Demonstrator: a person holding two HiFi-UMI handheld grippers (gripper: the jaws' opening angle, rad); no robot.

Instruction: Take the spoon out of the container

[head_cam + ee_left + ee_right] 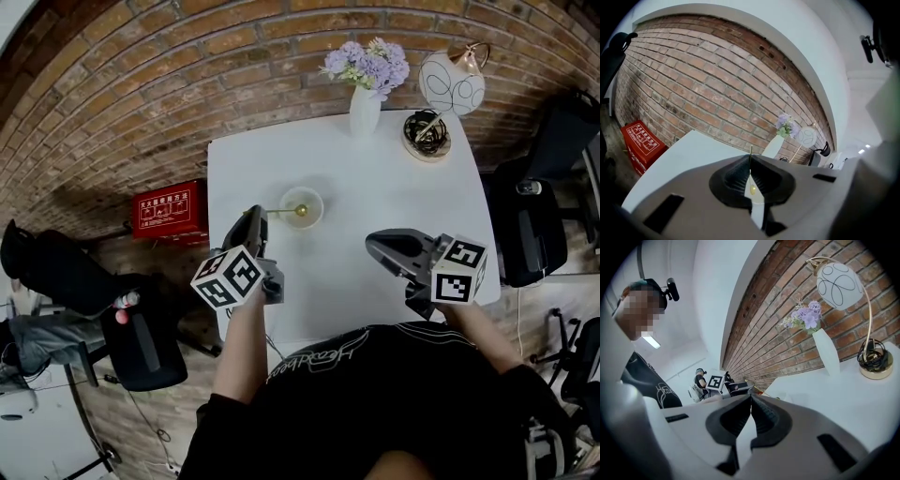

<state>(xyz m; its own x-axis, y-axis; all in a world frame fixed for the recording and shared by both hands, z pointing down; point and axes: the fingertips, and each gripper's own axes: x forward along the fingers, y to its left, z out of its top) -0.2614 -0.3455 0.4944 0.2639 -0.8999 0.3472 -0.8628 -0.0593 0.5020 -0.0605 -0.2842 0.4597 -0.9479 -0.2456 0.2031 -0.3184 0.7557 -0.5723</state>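
A small pale round container [304, 205] stands near the middle of the white table [394, 197]. A thin gold spoon [286, 211] lies across it, its bowl end over the container and its handle pointing left. My left gripper [256, 216] is at the handle's outer end and shut on it. In the left gripper view the jaws of the left gripper [750, 160] are pressed together. The gold spoon [750, 151] pokes up past their tips, and a gold bit shows in the gap below. My right gripper [373, 244] hovers over the table's near right, shut and empty [750, 401].
A white vase of purple flowers [365, 105] and a gold lamp with a white globe [452, 81] stand at the table's far edge, with a cable coil on the lamp base [427, 134]. A red box [168, 208] sits on the floor to the left. Dark chairs [530, 225] flank the table.
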